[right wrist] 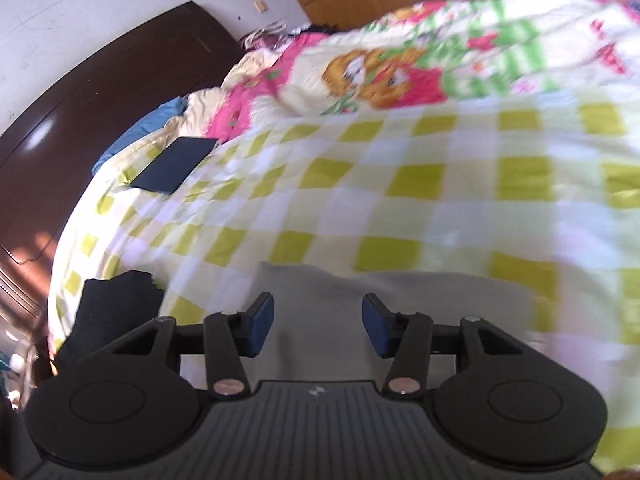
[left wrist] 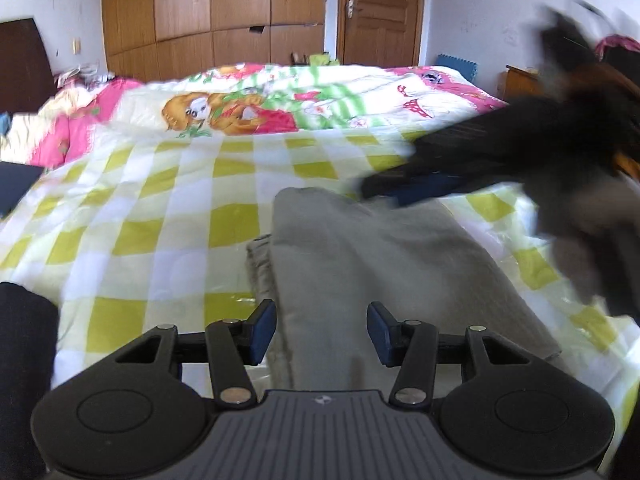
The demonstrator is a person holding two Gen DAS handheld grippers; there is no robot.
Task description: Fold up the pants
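Grey-beige pants [left wrist: 360,264] lie folded in a long strip on the yellow-and-white checked bed sheet [left wrist: 160,216]. My left gripper [left wrist: 322,332] hovers over the strip's near end; its blue pads stand apart with cloth below them and nothing pinched. The right gripper [left wrist: 384,194] shows blurred at the strip's far end in the left wrist view. In the right wrist view the right gripper [right wrist: 318,324] is open above the pants [right wrist: 400,292], and its pads are clear of the cloth.
A cartoon-print quilt [left wrist: 248,108] is bunched across the far side of the bed. A dark flat pad [right wrist: 174,164] lies near the brown headboard [right wrist: 80,100]. Black cloth [right wrist: 116,300] sits at the bed's edge. A wooden wardrobe [left wrist: 212,12] and door [left wrist: 380,12] stand beyond.
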